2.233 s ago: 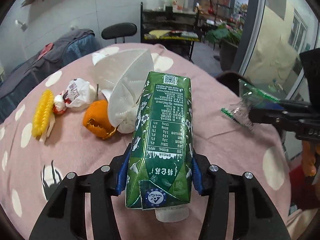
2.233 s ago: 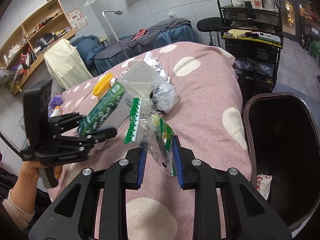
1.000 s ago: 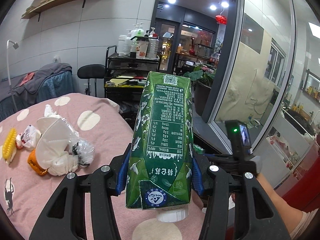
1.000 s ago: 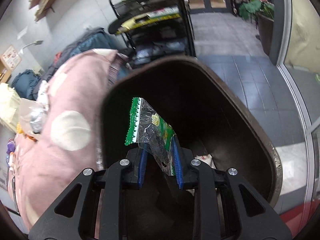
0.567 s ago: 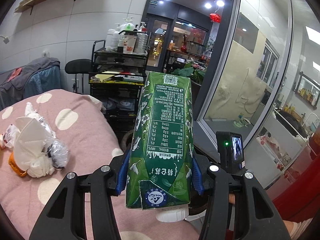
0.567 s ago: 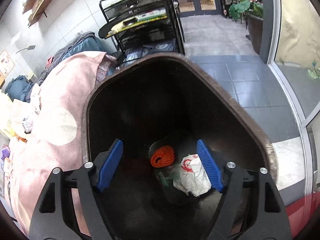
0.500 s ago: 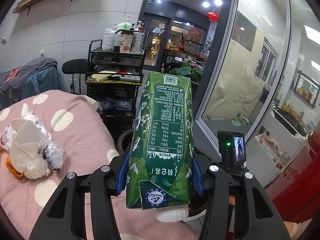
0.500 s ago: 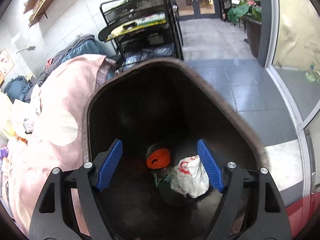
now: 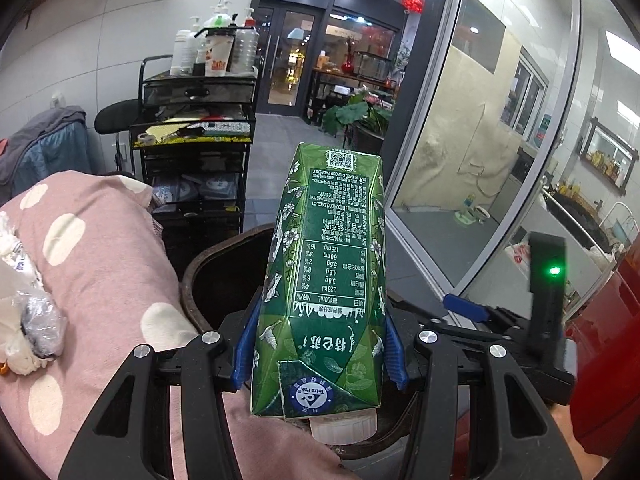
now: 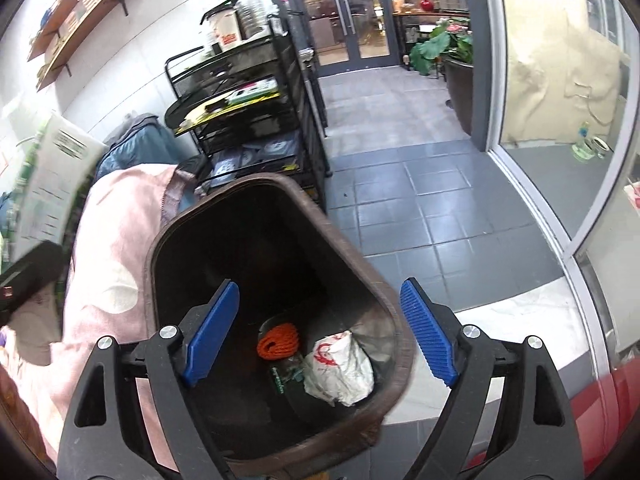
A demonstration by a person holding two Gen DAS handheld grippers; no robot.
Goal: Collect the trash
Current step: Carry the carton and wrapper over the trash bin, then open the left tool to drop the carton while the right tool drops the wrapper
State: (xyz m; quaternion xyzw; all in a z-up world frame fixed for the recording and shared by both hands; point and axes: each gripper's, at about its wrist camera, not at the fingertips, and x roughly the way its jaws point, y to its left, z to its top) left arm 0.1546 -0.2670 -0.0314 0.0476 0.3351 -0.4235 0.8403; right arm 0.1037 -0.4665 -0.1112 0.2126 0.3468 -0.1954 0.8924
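Green printed carton [image 9: 326, 280], tall and faceted, creased at its lower corners, white plastic cap at the near end, a nutrition panel and a QR square on the upper face; clamped at its lower sides between the blue ribbed pads of the left hand-held gripper [image 9: 320, 344], its length running straight ahead of the fingers. Directly beyond and beneath it: the dark brown bin [image 9: 208, 268], rounded-rectangular rim, matte dark interior. Right hand-held gripper [image 10: 320, 332]: jaws wide apart, having just been opening, nothing between the pads; the bin's mouth lies below and ahead of them. On the bin floor between those fingers: an orange coiled piece [image 10: 279, 340], a crumpled white wrapper with red print [image 10: 340, 364], a clear green-edged wrapper [image 10: 286, 372]. Left of both grippers: pink cloth with cream dots [image 9: 100, 248] over the table, bearing crumpled white and clear plastic scraps [image 9: 28, 320]. Farther ahead: black metal trolley [image 9: 196, 152], grey tiled floor [image 10: 400, 184].
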